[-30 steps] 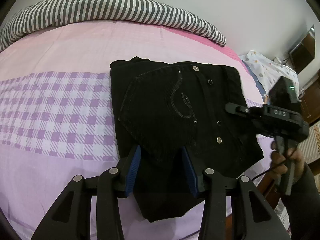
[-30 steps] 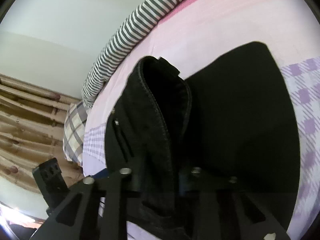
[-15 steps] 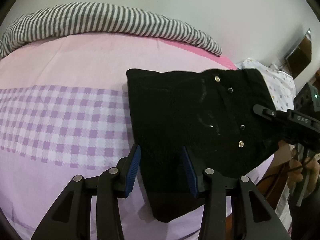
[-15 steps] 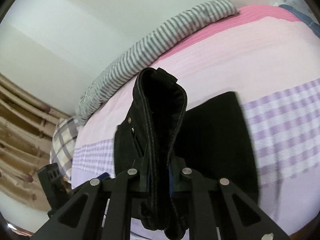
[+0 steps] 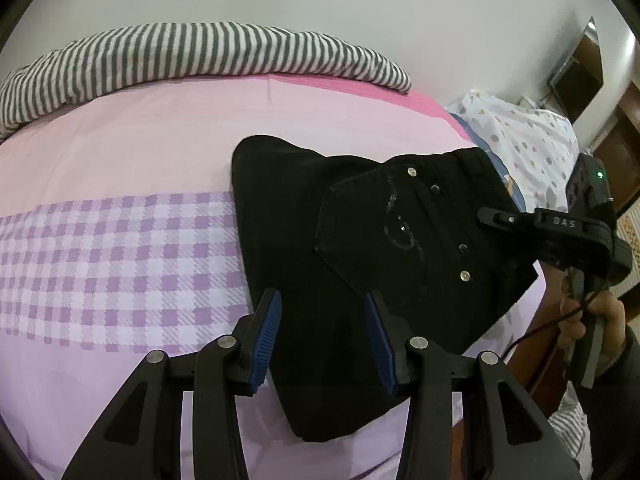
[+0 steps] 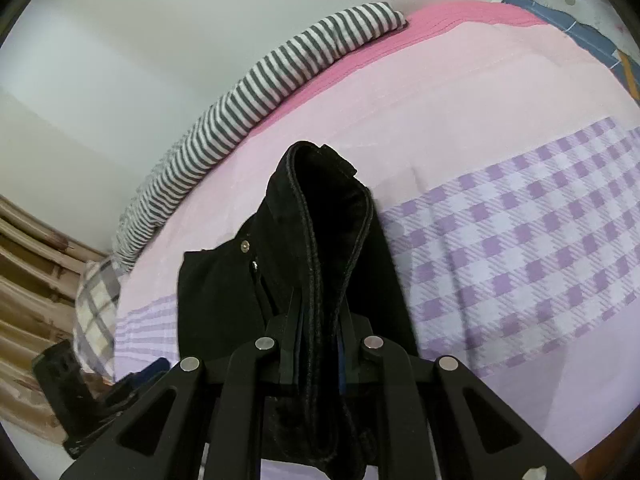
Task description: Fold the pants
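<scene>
— Jaws first: how do they stand?

— On the right gripper (image 6: 318,344) they are pressed onto the waistband of the pants (image 5: 360,264), pinching a thick doubled band of black cloth. On the left gripper (image 5: 322,338) they are spread wide, with the near part of the pants between the blue pads (image 5: 267,334) but not squeezed.

— Why held that way?

— Likely to lift the waist end off the bed (image 5: 132,152) while the rest lies on the checked sheet, so it can be carried over for a fold.

— And the hands?

— The right hand (image 5: 600,320) holds its gripper at the right edge, pointing left. The left gripper points far, toward the striped blanket (image 5: 192,56).
</scene>
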Demonstrator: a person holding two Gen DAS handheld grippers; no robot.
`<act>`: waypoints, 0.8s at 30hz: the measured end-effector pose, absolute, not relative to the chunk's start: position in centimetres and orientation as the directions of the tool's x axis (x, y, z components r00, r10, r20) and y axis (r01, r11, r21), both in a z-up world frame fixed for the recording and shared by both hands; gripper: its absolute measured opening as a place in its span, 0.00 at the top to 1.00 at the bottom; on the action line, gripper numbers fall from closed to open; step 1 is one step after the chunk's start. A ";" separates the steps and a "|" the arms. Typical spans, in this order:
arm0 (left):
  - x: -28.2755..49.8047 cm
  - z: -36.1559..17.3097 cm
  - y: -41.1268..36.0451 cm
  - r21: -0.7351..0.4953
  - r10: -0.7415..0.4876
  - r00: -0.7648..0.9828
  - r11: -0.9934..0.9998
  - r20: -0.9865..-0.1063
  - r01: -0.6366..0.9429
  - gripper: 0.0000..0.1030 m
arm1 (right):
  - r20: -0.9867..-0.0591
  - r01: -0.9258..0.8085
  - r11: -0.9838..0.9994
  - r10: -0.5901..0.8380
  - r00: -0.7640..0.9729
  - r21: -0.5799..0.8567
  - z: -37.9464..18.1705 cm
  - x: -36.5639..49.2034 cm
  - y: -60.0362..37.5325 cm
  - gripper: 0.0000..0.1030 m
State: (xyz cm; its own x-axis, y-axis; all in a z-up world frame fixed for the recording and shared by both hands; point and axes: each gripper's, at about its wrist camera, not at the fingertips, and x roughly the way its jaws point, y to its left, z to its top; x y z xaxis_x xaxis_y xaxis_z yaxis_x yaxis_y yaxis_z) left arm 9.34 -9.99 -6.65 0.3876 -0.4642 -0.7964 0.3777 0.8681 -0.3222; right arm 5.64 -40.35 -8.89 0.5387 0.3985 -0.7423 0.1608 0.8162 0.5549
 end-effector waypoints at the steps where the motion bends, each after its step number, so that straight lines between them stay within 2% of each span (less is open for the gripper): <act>1: 9.4 -6.8 -10.2 -0.323 -0.466 0.379 0.866 -0.800 0.381 0.57 | -0.750 0.163 0.822 0.393 0.532 0.546 -9.3 5.6 -40.5 0.89; 3: 9.5 -7.2 -10.7 -0.321 -0.465 0.360 0.862 -0.809 0.392 0.57 | -0.764 0.174 0.832 0.373 0.527 0.526 -9.8 5.6 -40.3 0.84; 4: 9.4 -7.4 -10.9 -0.319 -0.465 0.353 0.860 -0.812 0.398 0.57 | -0.771 0.180 0.837 0.363 0.523 0.516 -10.0 5.6 -40.3 0.74; 6: 9.2 -7.6 -11.3 -0.314 -0.465 0.341 0.855 -0.817 0.414 0.57 | -0.791 0.212 0.849 0.322 0.520 0.485 -10.4 5.5 -40.2 0.60; 10: 9.0 -8.0 -11.8 -0.295 -0.451 0.329 0.854 -0.830 0.428 0.57 | -0.805 0.235 0.855 0.293 0.515 0.462 -10.9 4.5 -40.5 0.50; 15: 8.6 -8.9 -12.9 -0.243 -0.407 0.302 0.855 -0.862 0.458 0.57 | -0.818 0.247 0.865 0.268 0.509 0.438 -11.4 2.6 -40.4 0.42; 24: 7.4 -9.6 -14.1 -0.158 -0.345 0.309 0.853 -0.886 0.497 0.57 | -0.815 0.277 0.844 0.276 0.509 0.459 -12.1 0.8 -40.2 0.42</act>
State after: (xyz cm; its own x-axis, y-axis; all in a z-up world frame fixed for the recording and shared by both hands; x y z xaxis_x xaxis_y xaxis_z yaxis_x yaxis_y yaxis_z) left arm 7.40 -14.06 -9.60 0.3092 -0.3448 -0.8863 0.4972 0.8531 -0.1584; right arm 0.83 -40.20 -12.08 0.5088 0.2761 -0.8154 0.2772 0.8442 0.4588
